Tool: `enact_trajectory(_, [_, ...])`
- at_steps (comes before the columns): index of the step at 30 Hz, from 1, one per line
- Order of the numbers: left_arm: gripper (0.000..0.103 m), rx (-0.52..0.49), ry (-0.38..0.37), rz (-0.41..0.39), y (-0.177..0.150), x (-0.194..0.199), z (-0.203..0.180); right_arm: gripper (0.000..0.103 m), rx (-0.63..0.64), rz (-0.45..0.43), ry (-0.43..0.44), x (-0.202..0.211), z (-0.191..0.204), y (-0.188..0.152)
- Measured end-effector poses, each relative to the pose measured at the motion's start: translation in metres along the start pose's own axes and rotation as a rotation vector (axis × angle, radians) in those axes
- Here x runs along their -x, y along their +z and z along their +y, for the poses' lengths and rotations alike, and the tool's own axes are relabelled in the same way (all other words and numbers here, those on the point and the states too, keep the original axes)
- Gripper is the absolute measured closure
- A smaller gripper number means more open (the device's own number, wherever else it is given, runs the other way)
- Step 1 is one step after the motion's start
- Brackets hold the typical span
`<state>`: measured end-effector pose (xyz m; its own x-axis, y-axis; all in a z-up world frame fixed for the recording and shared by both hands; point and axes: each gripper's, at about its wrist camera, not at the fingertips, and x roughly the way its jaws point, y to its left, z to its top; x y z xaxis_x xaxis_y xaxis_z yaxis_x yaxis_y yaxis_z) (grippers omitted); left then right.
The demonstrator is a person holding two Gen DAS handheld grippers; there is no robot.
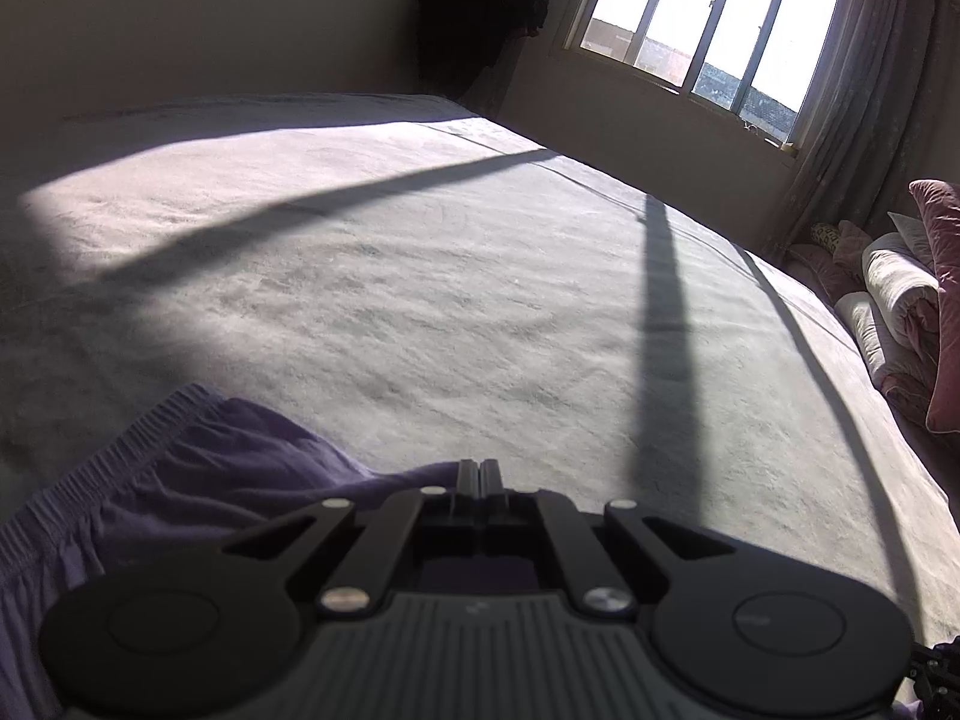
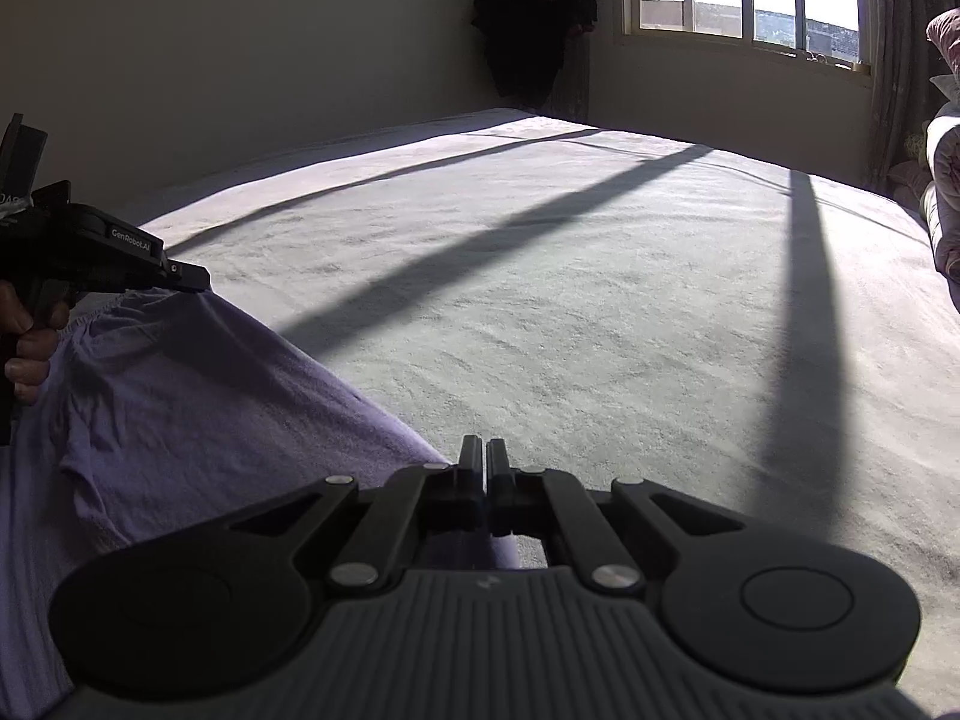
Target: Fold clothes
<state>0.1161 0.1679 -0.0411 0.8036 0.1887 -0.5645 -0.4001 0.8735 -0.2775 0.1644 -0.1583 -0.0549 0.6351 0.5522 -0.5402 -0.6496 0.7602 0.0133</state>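
Soft, floppy purple shorts [image 2: 198, 420] are pinched at the waistband by both closed grippers, left gripper [image 1: 480, 471] and right gripper [image 2: 485, 450]; best held there.

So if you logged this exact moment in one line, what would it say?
task: fold clothes | left gripper: shut on purple garment | right gripper: shut on same garment | garment: held up over bed

Purple garment [image 2: 198, 420] soft crinkled cloth; bed cover [image 2: 570, 312] matt, napped.

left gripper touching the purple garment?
Touching. Right wrist view: the left gripper tip meets the purple garment at its gathered edge, and the cloth peaks up to it.
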Motion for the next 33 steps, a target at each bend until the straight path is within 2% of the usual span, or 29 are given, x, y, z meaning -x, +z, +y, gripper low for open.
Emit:
enact_trajectory(2, [0.103, 0.001, -0.009, -0.029, 0.000, 0.001, 0.001, 0.103, 0.006, -0.004, -0.033, -0.001, 0.000, 0.000])
enact_trajectory(7, [0.103, -0.018, 0.026, 0.038, -0.002, -0.012, 0.001, 0.103, -0.022, 0.020, 0.013, -0.001, -0.002, 0.001])
enact_trajectory(8, [0.103, -0.022, 0.033, 0.051, -0.003, -0.014, 0.000, 0.092, -0.023, 0.031, 0.020, -0.002, -0.002, 0.001])
enact_trajectory(12, [0.103, -0.019, 0.043, 0.075, -0.004, -0.019, 0.002, 0.082, -0.024, 0.052, 0.054, 0.002, -0.002, 0.002])
enact_trajectory(14, [0.103, -0.013, 0.042, 0.078, -0.005, -0.019, 0.003, 0.047, -0.018, 0.065, 0.077, 0.004, -0.001, 0.002])
enact_trajectory(15, [0.103, -0.009, 0.044, 0.080, -0.005, -0.020, 0.003, 0.046, 0.001, 0.074, 0.086, 0.003, 0.001, 0.000])
enact_trajectory(18, [0.103, -0.004, 0.049, 0.082, -0.005, -0.020, 0.002, 0.049, 0.030, 0.116, 0.077, -0.005, 0.005, -0.004])
enact_trajectory(19, [0.103, -0.005, 0.051, 0.082, -0.005, -0.021, 0.002, 0.059, 0.033, 0.130, 0.069, -0.009, 0.005, -0.006])
enact_trajectory(21, [0.103, -0.008, 0.054, 0.082, -0.005, -0.021, 0.002, 0.065, 0.037, 0.136, 0.077, -0.010, 0.005, -0.007])
enact_trajectory(23, [0.103, -0.012, 0.057, 0.081, -0.005, -0.022, 0.001, 0.087, 0.033, 0.146, 0.109, -0.009, 0.005, -0.007])
enact_trajectory(26, [0.103, -0.027, 0.053, 0.054, -0.004, -0.021, -0.001, 0.101, 0.055, 0.144, 0.110, -0.008, 0.009, -0.006])
enact_trajectory(27, [0.103, -0.032, 0.052, 0.045, -0.003, -0.020, -0.002, 0.101, 0.054, 0.134, 0.097, -0.007, 0.011, -0.005])
enact_trajectory(28, [0.103, -0.037, 0.051, 0.036, -0.003, -0.020, -0.003, 0.101, 0.055, 0.119, 0.069, -0.006, 0.012, -0.004])
enact_trajectory(33, [0.103, -0.062, 0.045, -0.009, 0.000, -0.019, -0.006, 0.101, 0.133, -0.028, -0.177, -0.003, 0.025, 0.004])
